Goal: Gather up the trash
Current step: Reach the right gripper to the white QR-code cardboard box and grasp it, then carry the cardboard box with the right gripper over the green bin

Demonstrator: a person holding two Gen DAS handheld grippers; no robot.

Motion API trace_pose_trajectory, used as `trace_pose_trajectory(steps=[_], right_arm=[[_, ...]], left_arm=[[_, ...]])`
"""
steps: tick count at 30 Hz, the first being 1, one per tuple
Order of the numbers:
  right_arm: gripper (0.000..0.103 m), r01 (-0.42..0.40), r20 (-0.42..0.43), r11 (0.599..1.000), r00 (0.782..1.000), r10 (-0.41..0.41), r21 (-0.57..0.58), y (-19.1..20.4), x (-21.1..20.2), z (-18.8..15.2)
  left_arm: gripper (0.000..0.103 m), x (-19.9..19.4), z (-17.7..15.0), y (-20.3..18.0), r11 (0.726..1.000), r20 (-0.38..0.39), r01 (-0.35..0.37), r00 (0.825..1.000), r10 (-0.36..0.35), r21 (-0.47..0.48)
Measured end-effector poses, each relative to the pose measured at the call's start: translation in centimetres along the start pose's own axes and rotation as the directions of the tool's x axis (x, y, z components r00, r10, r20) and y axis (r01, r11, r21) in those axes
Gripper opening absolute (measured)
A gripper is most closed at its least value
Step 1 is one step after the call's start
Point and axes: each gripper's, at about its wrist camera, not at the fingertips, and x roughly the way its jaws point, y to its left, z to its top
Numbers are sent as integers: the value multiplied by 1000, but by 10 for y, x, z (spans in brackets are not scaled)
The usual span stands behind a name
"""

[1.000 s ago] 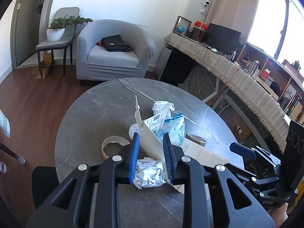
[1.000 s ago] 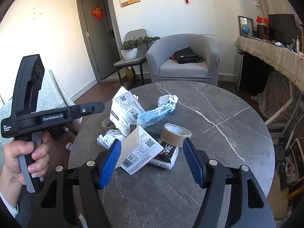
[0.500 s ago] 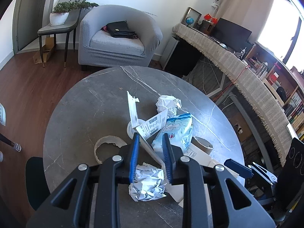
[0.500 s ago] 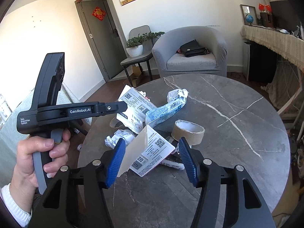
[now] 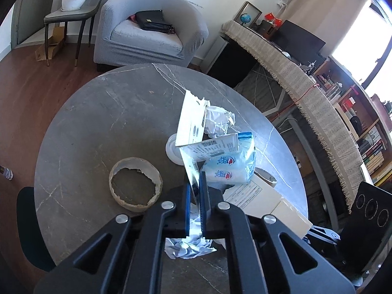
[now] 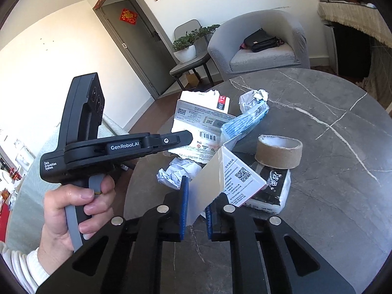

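A heap of trash lies on the round grey marble table (image 5: 98, 112). In the left wrist view my left gripper (image 5: 193, 182) is closing, and its blue pads pinch the lower edge of a torn white carton (image 5: 193, 122) that stands upright. A blue-and-white tissue pack (image 5: 230, 169) leans against that carton, and crumpled paper (image 5: 186, 247) lies under the fingers. In the right wrist view my right gripper (image 6: 196, 203) is closing on the grey flap of a folded carton with a QR code (image 6: 235, 176). The left gripper (image 6: 186, 138) reaches in from the left, held by a hand (image 6: 73, 210).
A cardboard tape core (image 5: 136, 183) lies left of the heap and a second one (image 6: 279, 150) sits on a black-and-white pack (image 6: 272, 186). A grey armchair (image 5: 147, 31) with a black bag stands beyond the table. A cloth-covered desk (image 5: 306, 90) runs along the right.
Both grippers' jaws have narrowed from wide apart to pinching card. The left gripper slid forward off the crumpled paper onto the torn carton's edge. The right gripper dipped toward the folded carton's flap.
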Motion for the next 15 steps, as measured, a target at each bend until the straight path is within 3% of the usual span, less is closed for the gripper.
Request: trace_pose_trajectory(steps=[5,15], right_arm=[[0,33,-1,999,999,-33,-19,7,-2,2],[0,53,43,998,998,-51,-36,19,-15,8]], left_arm=[[4,-6,-2,-1,1000,33,1,999,-1,15],[1,-31,-4,-8,997,111,35,993,-42,63]])
